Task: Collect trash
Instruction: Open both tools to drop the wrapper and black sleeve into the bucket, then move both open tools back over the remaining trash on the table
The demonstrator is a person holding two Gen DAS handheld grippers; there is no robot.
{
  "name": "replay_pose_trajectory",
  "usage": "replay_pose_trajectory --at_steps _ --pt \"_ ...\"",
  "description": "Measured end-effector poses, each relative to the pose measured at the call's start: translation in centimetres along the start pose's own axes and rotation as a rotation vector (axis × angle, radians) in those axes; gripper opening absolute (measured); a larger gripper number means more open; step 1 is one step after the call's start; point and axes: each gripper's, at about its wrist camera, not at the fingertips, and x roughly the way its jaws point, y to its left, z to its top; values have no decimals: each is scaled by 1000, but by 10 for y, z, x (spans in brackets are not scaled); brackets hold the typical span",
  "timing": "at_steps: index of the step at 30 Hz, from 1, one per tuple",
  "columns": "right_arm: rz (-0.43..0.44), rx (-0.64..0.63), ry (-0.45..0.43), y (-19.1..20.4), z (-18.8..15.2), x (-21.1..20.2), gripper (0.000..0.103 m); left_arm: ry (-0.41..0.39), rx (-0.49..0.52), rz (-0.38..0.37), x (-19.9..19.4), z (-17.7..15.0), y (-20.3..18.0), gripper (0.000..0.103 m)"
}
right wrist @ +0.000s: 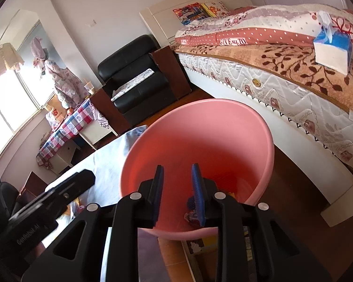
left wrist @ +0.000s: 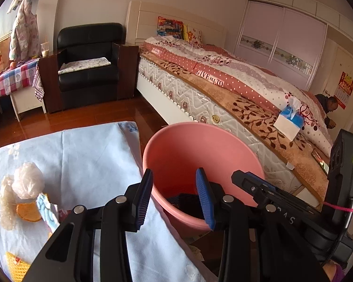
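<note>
Bucket [left wrist: 200, 150] between table [left wrist: 87, 155] and bed [left wrist: 223, 98]

Left claw [left wrist: 174, 197], right claw [right wrist: 177, 192] empty, agape

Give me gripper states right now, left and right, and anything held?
Left gripper: jaws open, nothing between them, over the rim of the pink bin.
Right gripper: jaws open, empty, above the bin's inside.

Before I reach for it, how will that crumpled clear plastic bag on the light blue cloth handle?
The crumpled plastic bag looks thin and airy, so it is probably very light. It will likely squash between the pads rather than resist. Its glossy film may slip, so grip into the bulk.
</note>
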Motion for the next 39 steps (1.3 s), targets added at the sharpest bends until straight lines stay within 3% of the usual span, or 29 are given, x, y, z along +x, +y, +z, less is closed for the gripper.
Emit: replay_pose_trajectory --at_steps 8,14,19,26,33,39 --pt "17 -49 -36 28 -5 -23 25 -72 6 20 -52 3 23 37" --pt "57 -87 -32 53 -13 -31 25 -118 -12 99 -98 -1 67 37" --pt "110 -120 16 73 -27 -24 25 -110 -47 181 -130 -17 114 38" --pt "146 -175 81 101 -47 -13 25 -53 -101 269 -160 -54 168 41" --pt "161 -203 124 116 -59 -5 25 57 -150 326 -165 -101 198 43" --pt "167 -222 148 123 -66 -2 25 187 -185 290 -153 -136 200 43"
